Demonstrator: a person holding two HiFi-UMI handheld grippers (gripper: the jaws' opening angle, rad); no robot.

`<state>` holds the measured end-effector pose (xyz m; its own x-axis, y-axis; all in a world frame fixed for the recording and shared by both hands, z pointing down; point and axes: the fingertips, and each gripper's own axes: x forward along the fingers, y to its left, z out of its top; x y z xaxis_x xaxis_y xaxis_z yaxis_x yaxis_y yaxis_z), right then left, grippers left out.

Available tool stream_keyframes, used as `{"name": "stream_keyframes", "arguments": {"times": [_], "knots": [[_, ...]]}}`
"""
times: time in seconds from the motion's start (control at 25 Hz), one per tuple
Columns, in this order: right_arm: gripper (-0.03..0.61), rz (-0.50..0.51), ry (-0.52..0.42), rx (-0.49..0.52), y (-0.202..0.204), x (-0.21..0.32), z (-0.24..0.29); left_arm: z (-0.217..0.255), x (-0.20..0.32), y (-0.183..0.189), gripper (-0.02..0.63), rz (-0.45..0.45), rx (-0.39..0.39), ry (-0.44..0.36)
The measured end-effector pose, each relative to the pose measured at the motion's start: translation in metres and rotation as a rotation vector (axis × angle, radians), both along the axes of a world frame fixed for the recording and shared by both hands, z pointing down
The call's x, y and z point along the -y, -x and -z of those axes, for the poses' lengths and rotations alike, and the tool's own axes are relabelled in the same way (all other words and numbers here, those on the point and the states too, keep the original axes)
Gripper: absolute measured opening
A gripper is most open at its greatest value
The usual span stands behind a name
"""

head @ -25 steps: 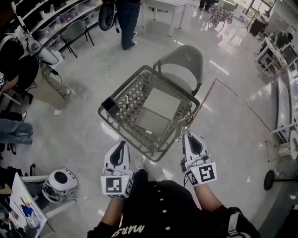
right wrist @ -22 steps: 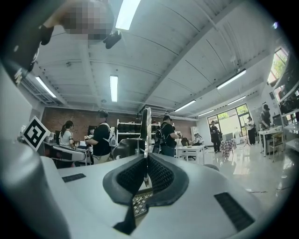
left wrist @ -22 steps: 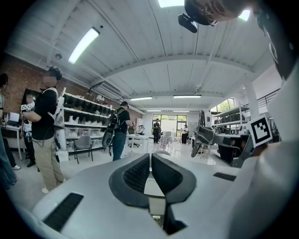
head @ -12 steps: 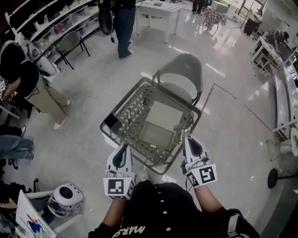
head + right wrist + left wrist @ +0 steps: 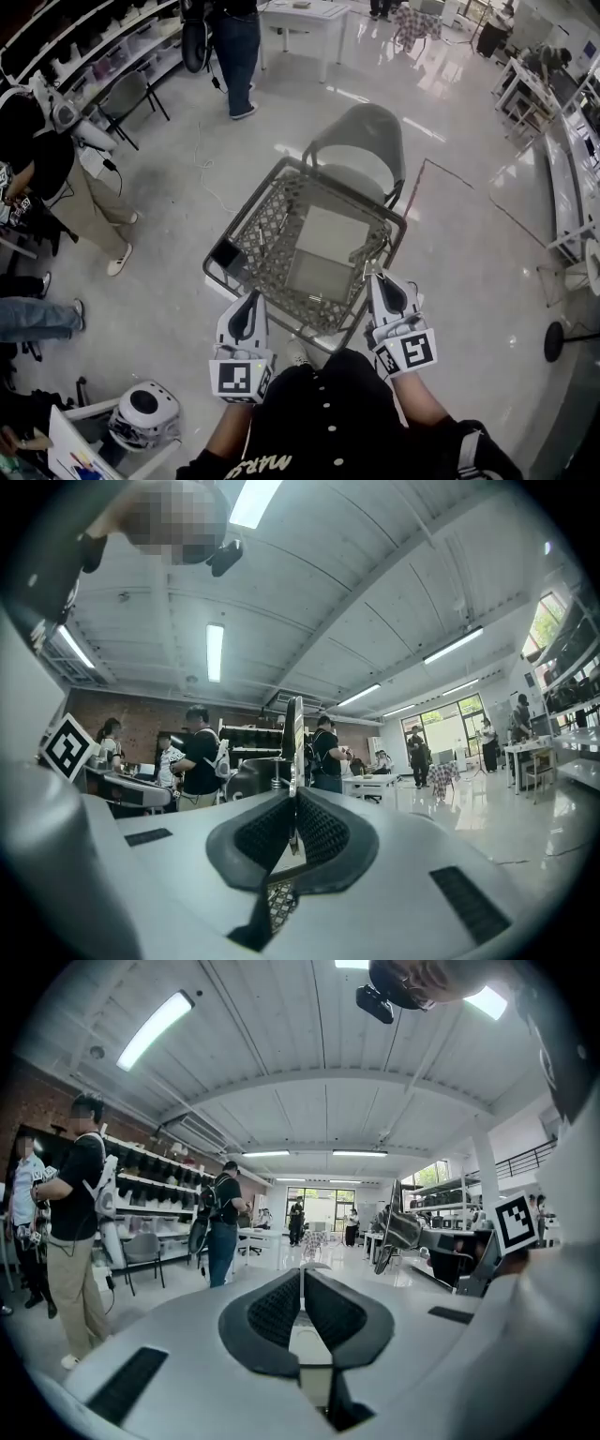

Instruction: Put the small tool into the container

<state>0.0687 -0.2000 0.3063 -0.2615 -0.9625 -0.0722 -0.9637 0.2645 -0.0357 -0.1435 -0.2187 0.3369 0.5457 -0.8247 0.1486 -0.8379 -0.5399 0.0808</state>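
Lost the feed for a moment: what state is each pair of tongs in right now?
Left tongs: closed, nothing between them.
Right tongs: closed on the small tool, a thin strip standing upright.

The left gripper (image 5: 251, 296) reaches forward on the left forearm (image 5: 225, 431), roughly level, just short of the wire basket (image 5: 267, 225) at its near left side, jaws pressed together and empty. The right gripper (image 5: 380, 278), on the right forearm (image 5: 419, 399), is at the basket's near right corner, jaws clamped on the thin small tool (image 5: 293, 733).
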Motion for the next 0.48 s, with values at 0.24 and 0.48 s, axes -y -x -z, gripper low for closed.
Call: {"name": "stream_keyframes", "arguments": {"times": [0.24, 0.48], "knots": [[0.014, 0.032, 0.033, -0.022, -0.003, 0.012, -0.015, -0.01, 0.009, -0.005, 0.037, 0.019, 0.002, 0.025], [0.014, 0.112, 0.12, -0.07, -0.006, 0.023, -0.042, -0.022, 0.003, -0.01, 0.037, 0.057, -0.004, 0.079]]}}
